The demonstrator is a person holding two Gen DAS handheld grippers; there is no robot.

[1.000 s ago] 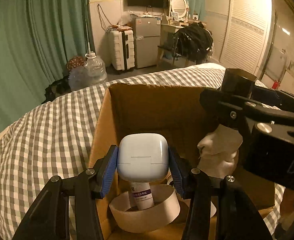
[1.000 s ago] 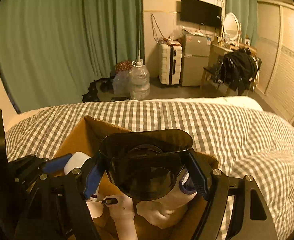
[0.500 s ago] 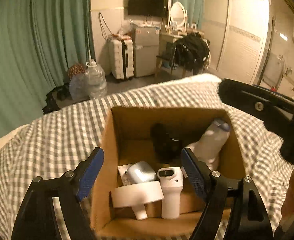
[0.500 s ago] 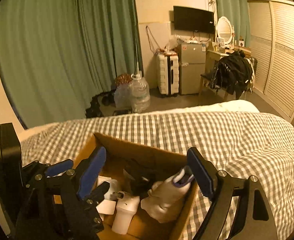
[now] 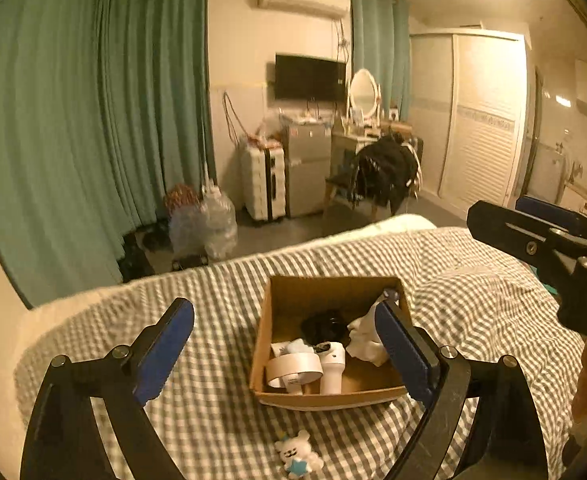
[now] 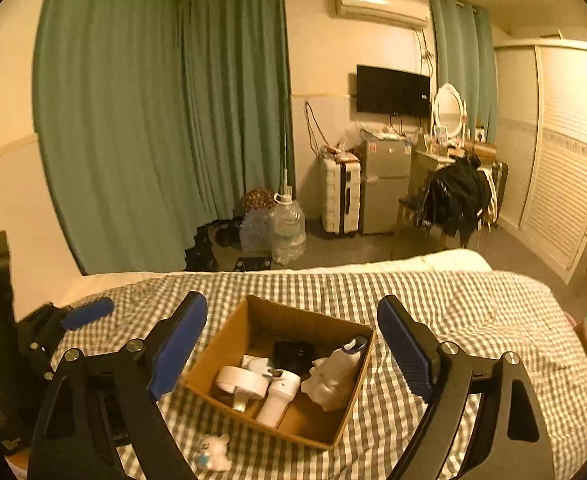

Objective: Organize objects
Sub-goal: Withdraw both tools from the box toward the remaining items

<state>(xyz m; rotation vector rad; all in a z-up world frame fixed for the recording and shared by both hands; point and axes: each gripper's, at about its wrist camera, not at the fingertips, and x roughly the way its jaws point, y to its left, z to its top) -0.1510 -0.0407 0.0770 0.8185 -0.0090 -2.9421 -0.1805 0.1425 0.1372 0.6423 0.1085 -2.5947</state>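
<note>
A cardboard box (image 5: 277, 396) (image 6: 213, 344) sits on the checked bed. Inside lie a white round item (image 5: 293, 366) (image 6: 239, 380), a white handheld device (image 5: 332, 364) (image 6: 279, 394), a small white case (image 5: 298, 347), a black object (image 5: 323, 326) (image 6: 293, 352) and a white bottle in cloth (image 5: 365, 340) (image 6: 335, 376). My left gripper (image 5: 289, 320) hovers above and short of the box, jaws opening, nothing between them. My right gripper (image 6: 293, 316) hangs likewise, jaws still opening and empty. A small white plush toy (image 5: 297, 454) (image 6: 213, 450) lies on the bed in front of the box.
The checked bedspread (image 5: 473, 280) stretches to both sides of the box. Beyond the bed stand green curtains (image 6: 153, 120), water jugs (image 6: 287, 228), a white suitcase (image 6: 339, 196), a small fridge (image 6: 385, 184) and a chair with dark clothes (image 6: 457, 196).
Both grippers let go of their items into the box, opened wide and rose back away from it. The white case and the black object now lie inside the box.
</note>
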